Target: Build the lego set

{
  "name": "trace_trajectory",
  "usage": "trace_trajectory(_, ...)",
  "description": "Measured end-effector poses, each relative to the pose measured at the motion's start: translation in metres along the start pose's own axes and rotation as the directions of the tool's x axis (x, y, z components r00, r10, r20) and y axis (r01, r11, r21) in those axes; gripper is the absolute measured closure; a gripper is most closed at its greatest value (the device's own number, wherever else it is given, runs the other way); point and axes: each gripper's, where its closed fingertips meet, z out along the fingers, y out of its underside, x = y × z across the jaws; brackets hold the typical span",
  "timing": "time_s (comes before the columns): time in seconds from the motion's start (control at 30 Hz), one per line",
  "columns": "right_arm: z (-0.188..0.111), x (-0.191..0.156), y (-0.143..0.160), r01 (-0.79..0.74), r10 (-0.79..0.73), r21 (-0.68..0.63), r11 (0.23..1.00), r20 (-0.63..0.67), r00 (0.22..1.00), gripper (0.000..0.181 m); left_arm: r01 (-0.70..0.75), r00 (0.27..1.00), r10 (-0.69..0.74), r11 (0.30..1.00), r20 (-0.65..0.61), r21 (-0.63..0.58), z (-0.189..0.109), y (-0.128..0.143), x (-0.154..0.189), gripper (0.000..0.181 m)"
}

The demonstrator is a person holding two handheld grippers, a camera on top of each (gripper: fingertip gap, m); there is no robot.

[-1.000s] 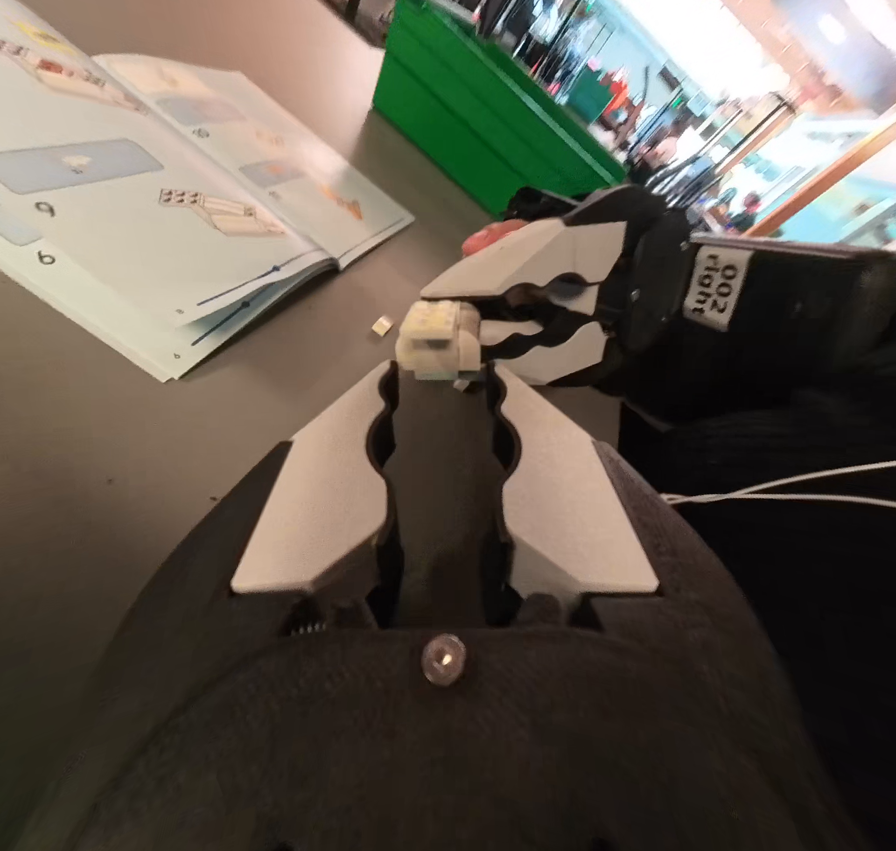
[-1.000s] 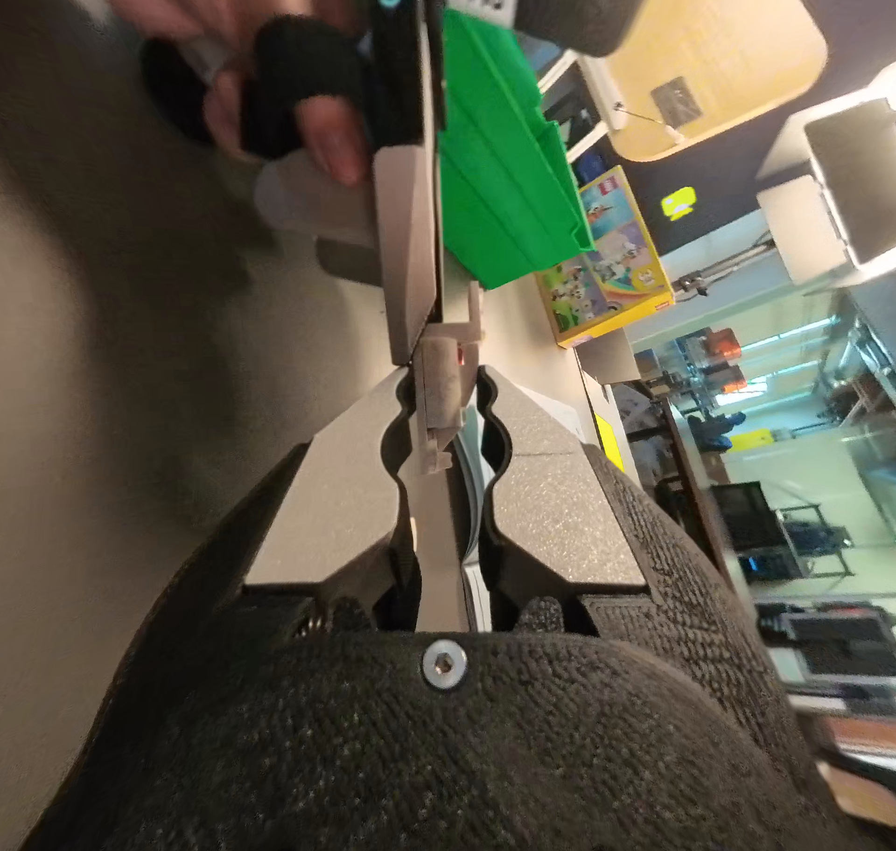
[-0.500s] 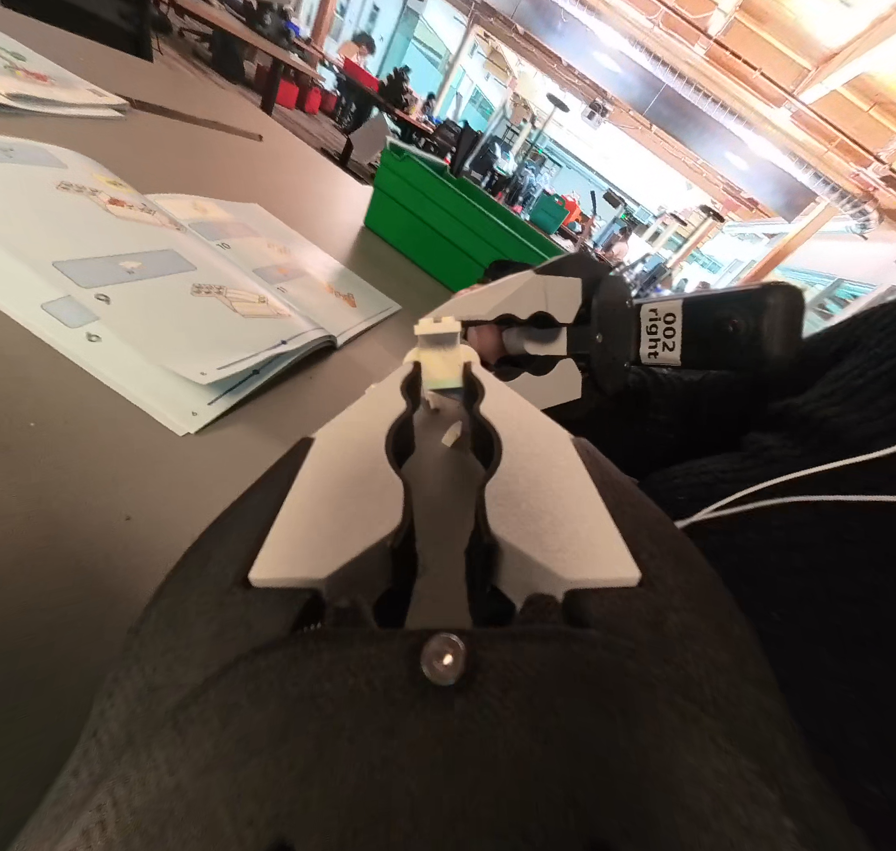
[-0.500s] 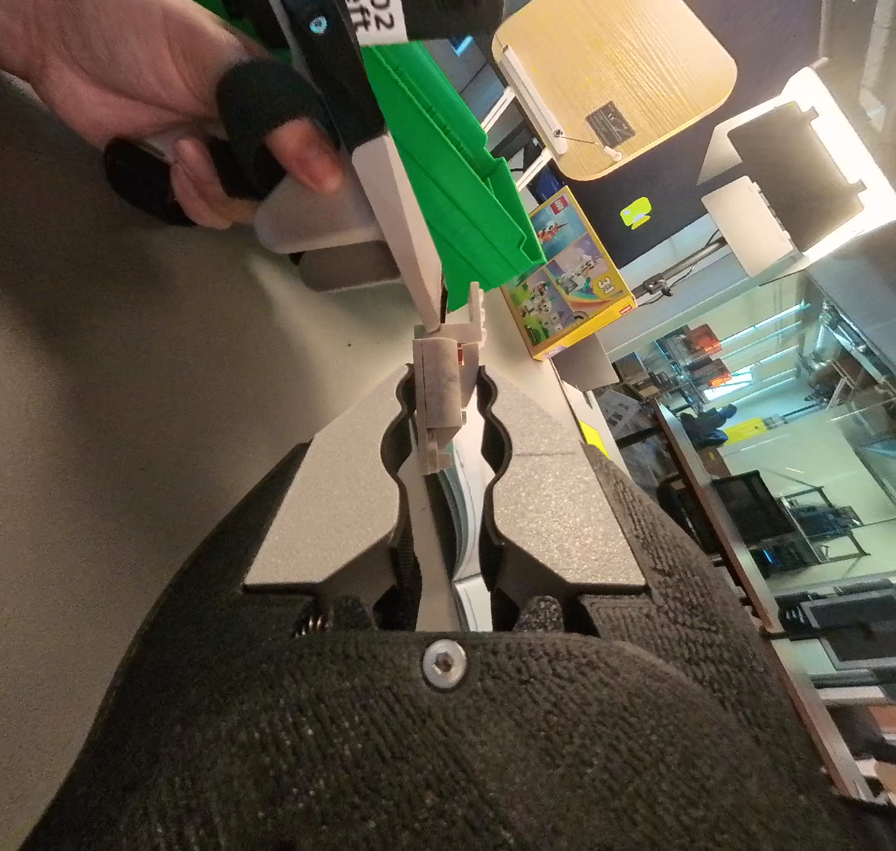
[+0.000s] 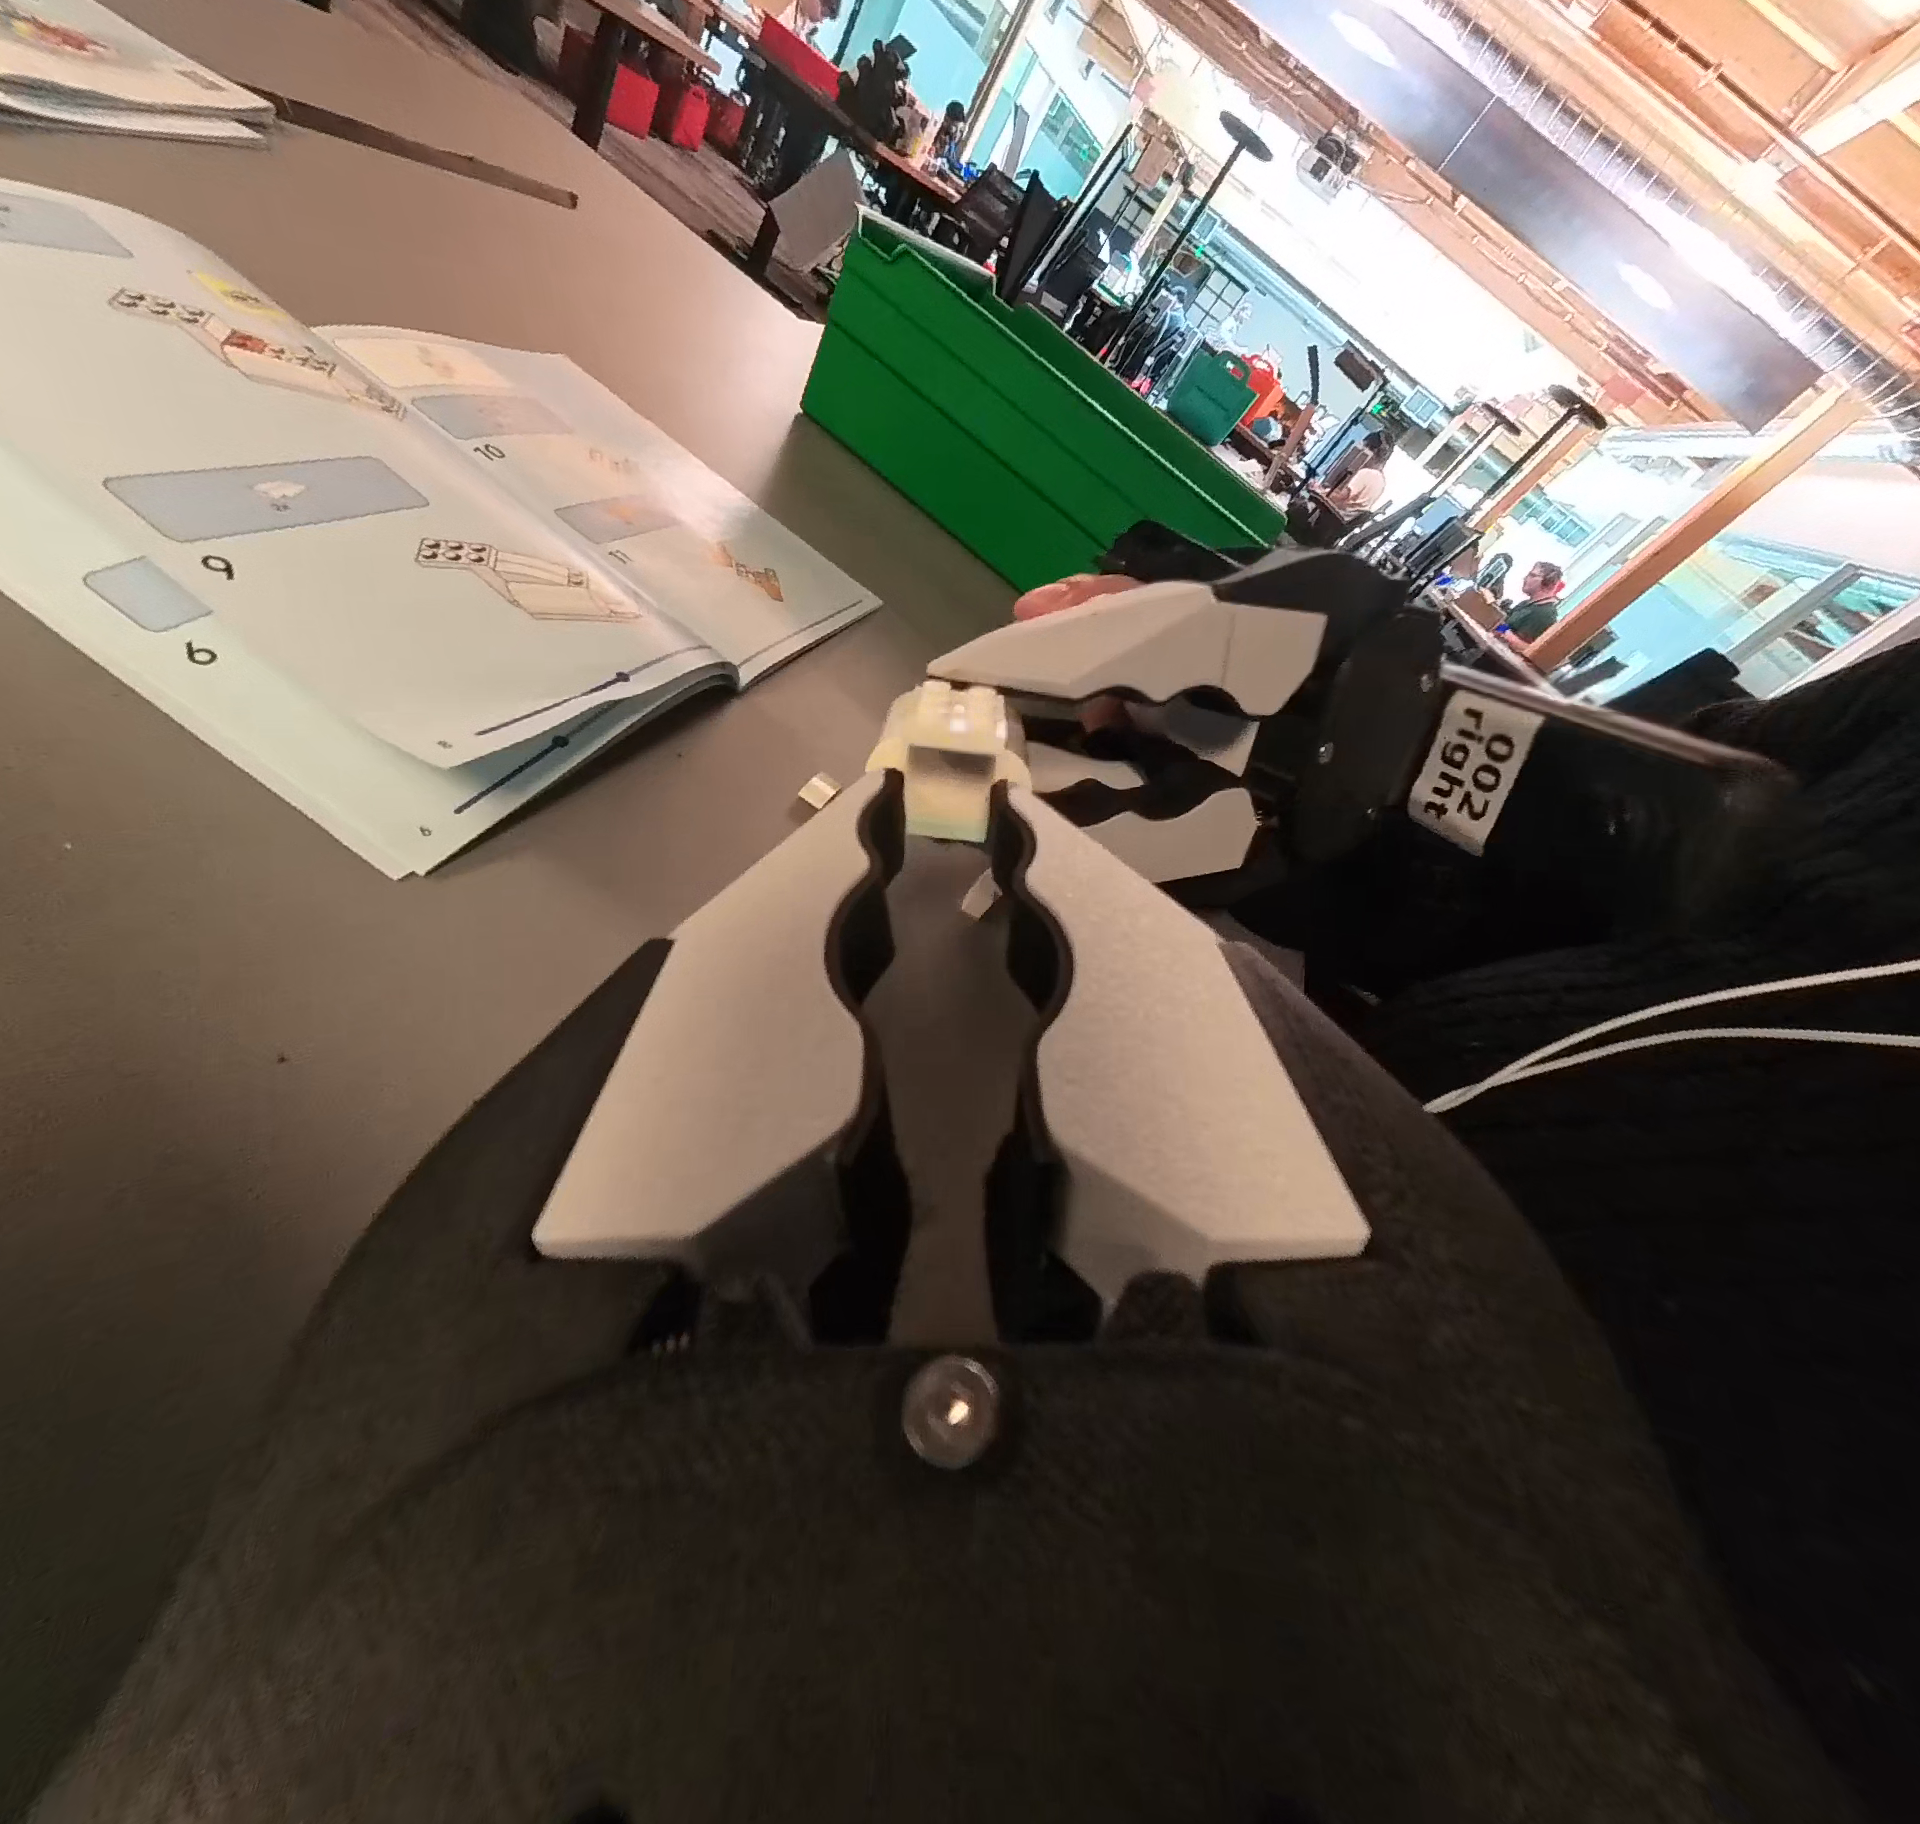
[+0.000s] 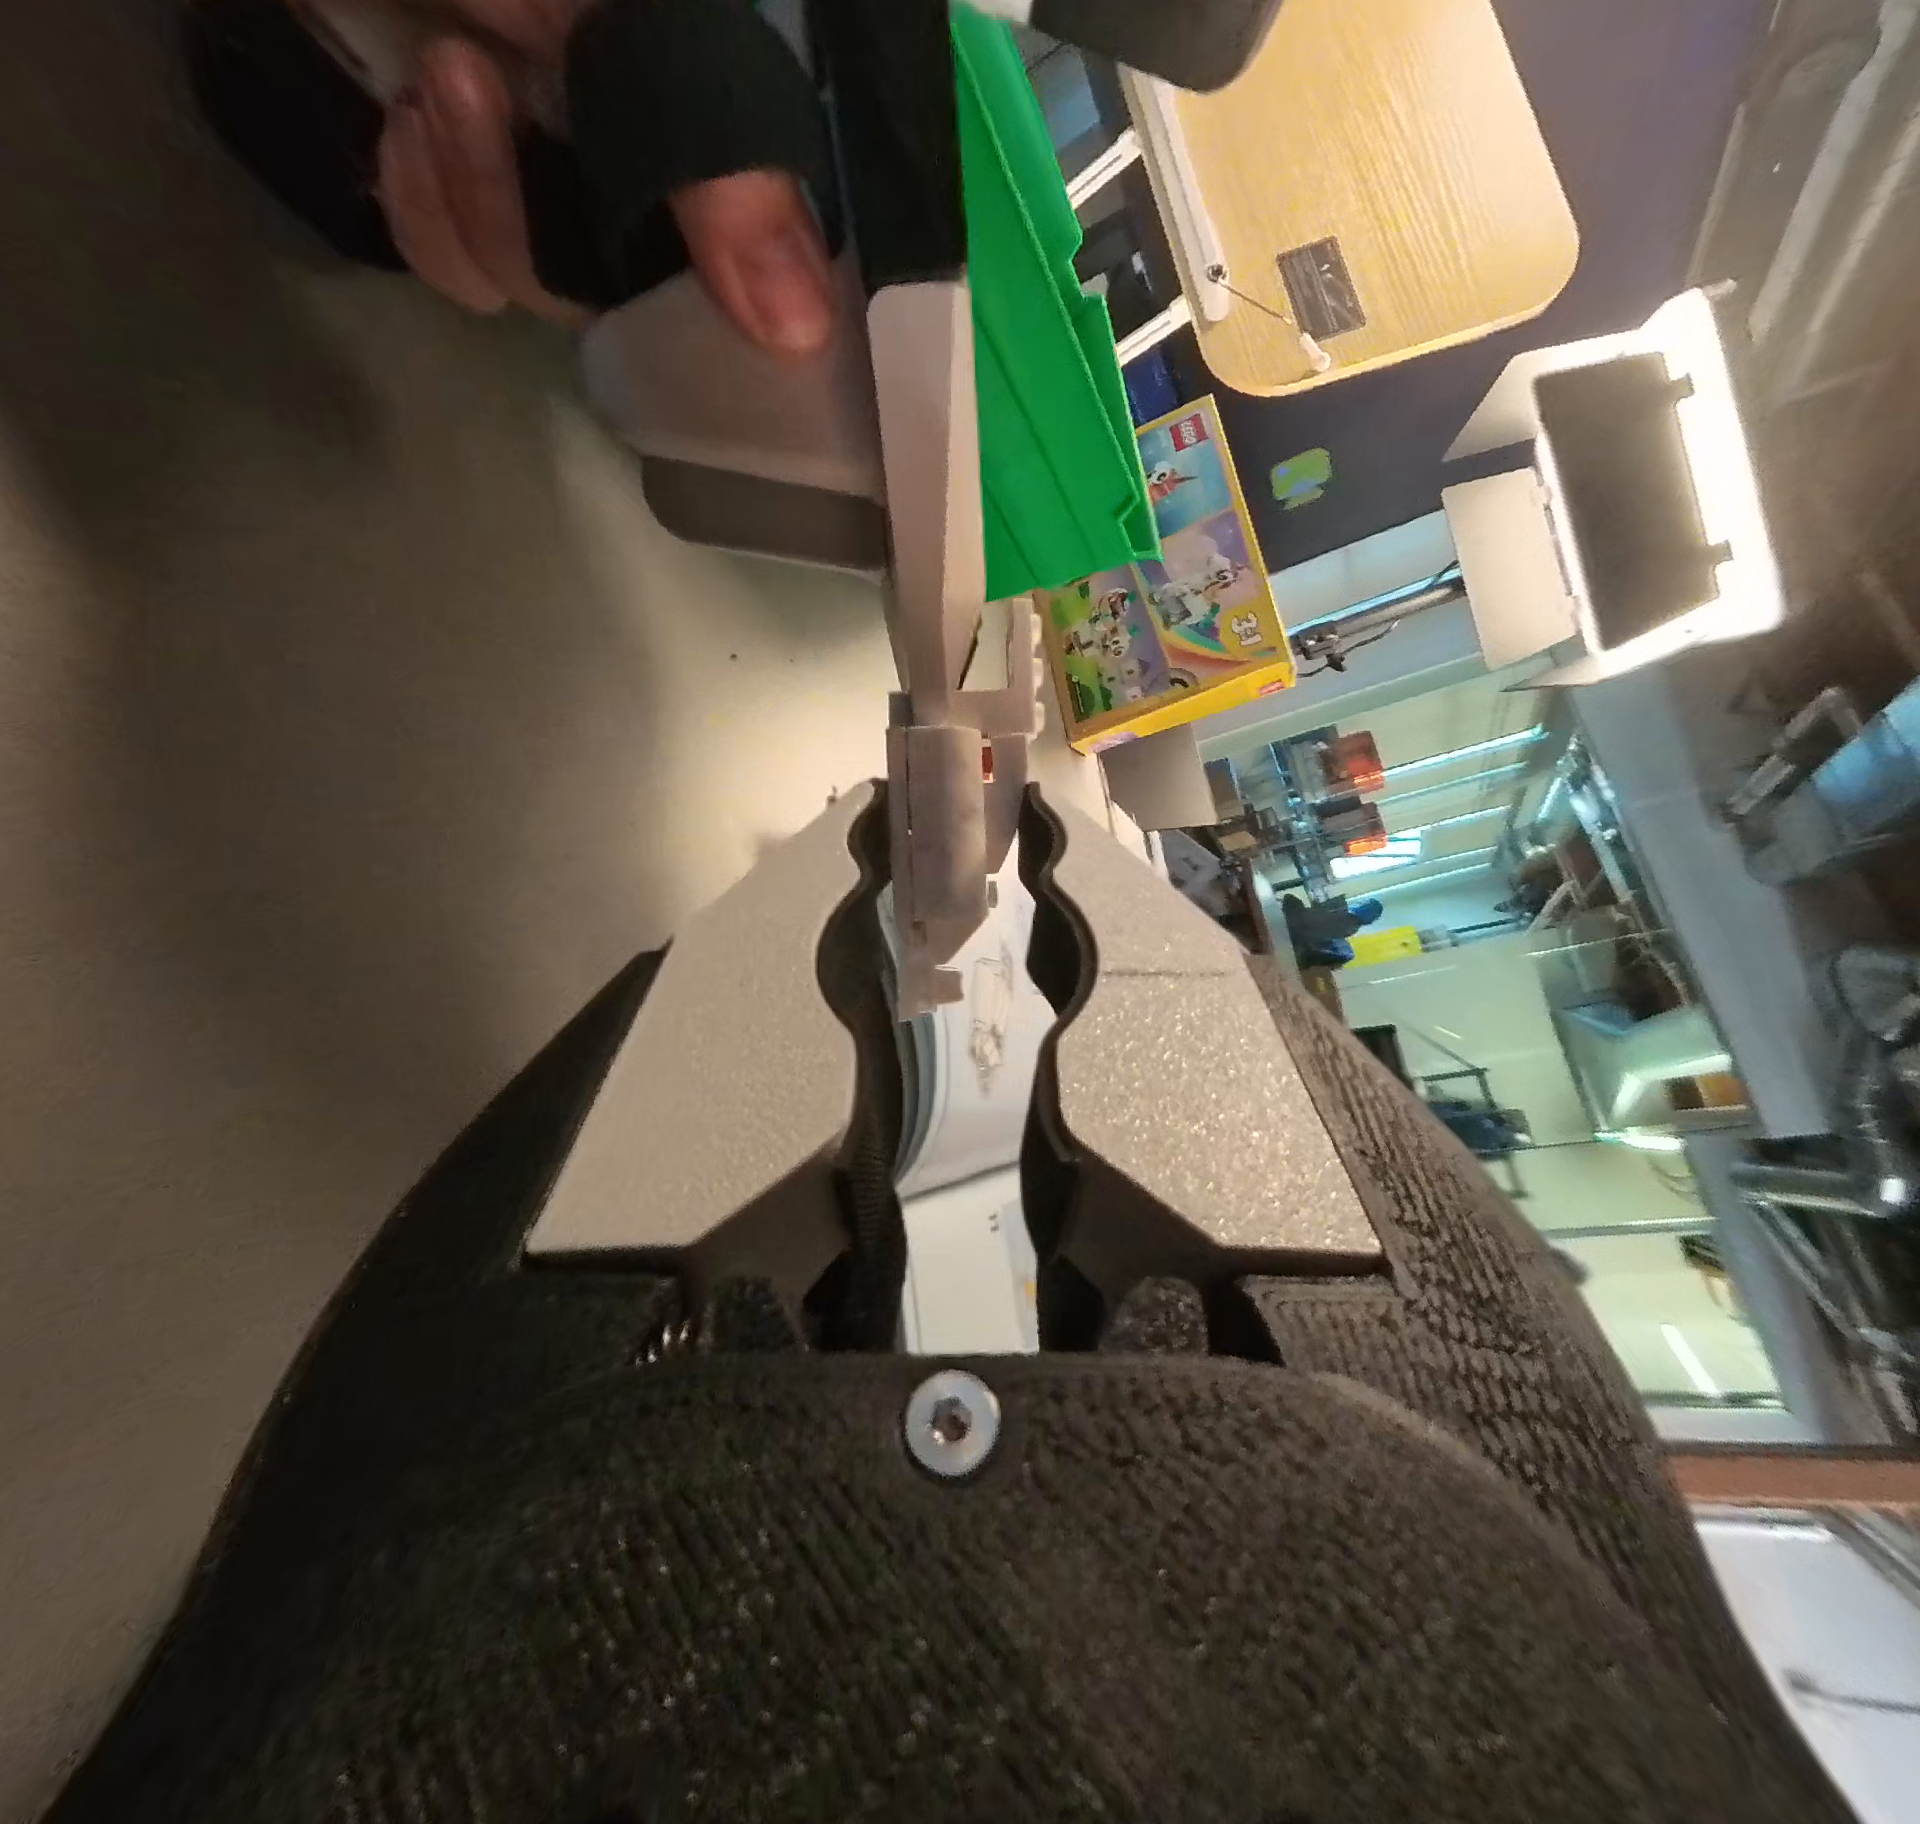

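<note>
A small white lego assembly is held above the grey table. My left gripper is shut on its near end. My right gripper comes in from the right, its fingers around the far end of the same assembly. In the right wrist view my right gripper is shut on the white assembly, which has a small red part. The left gripper reaches down from above, edge on, its tip against the assembly's top. A person's hand holds it.
An open instruction booklet lies on the table at the left, a second booklet farther back. A green bin stands behind. A tiny loose white piece lies near the grippers. A lego box stands beyond the bin. Left and right tips are no more than a few centimetres apart.
One second ago my left gripper was open in front of the assembly in the right gripper. It has since shut on it. Both grippers hold it now, tilted slightly differently.
</note>
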Motion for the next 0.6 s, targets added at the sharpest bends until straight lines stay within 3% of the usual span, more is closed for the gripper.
trace_trajectory(0.23, -0.0016, -0.0005, 0.0015, 0.168, -0.168, -0.014, 0.986, -0.032, 0.985, 0.158, -0.020, 1.000, 0.020, 1.000, 0.009, -0.023, 0.0015, 0.0028, -0.0001, 0.166)
trace_trajectory(0.6, 0.0021, -0.0003, 0.0030, 0.029, -0.031, -0.041, 0.999, -0.038, 0.999, 0.158, -0.041, 0.999, 0.042, 0.999, 0.027, -0.017, 0.0015, 0.0013, -0.0017, 0.166)
